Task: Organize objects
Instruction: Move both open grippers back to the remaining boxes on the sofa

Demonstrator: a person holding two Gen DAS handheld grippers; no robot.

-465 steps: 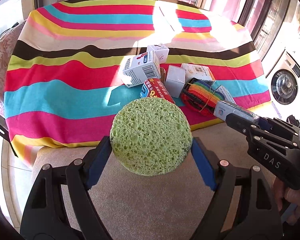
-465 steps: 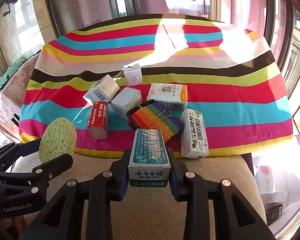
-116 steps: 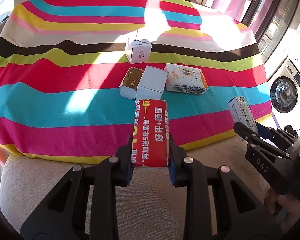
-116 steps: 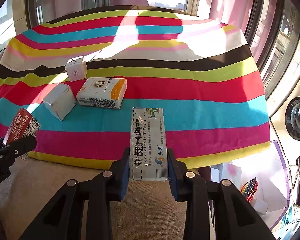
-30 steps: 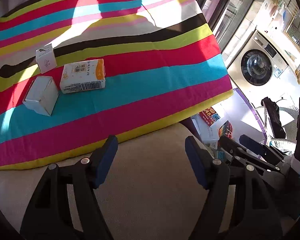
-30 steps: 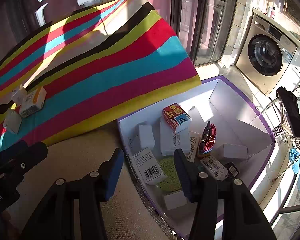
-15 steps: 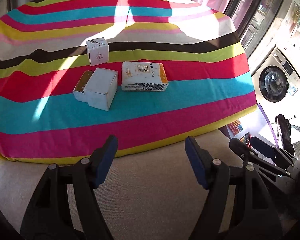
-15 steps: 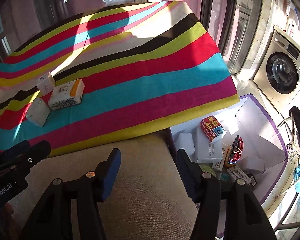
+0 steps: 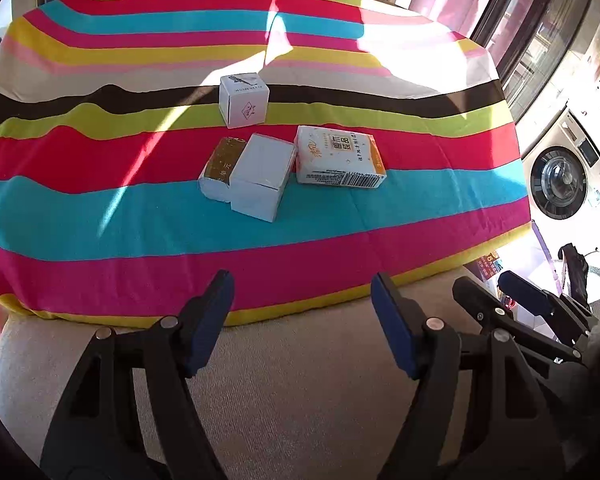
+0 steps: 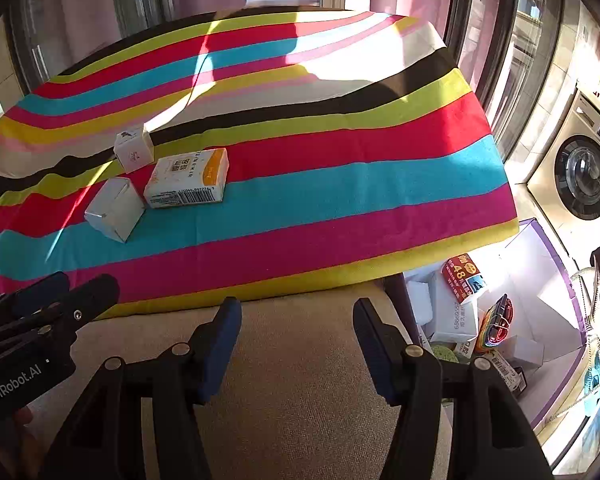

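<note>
Several small packs lie on the striped cloth (image 9: 100,216): a white cube box (image 9: 244,100), a plain white box (image 9: 262,176), a brown-topped pack (image 9: 220,166) beside it, and a white and orange pack (image 9: 338,158). The cube box (image 10: 134,148), plain box (image 10: 114,208) and orange pack (image 10: 188,178) also show in the right wrist view. My left gripper (image 9: 302,300) is open and empty over the beige cushion (image 9: 300,380), short of the packs. My right gripper (image 10: 296,320) is open and empty, to the right of the left one.
A white carton with a purple rim (image 10: 556,312) stands on the floor at the right and holds several packs, among them a red box (image 10: 462,276). A washing machine (image 10: 584,172) stands further right. Windows and pink curtains are behind the cloth.
Both grippers have swung left from the floor carton toward the striped cloth. The packs now sit nearer the middle of the left view. Both stay open and empty.
</note>
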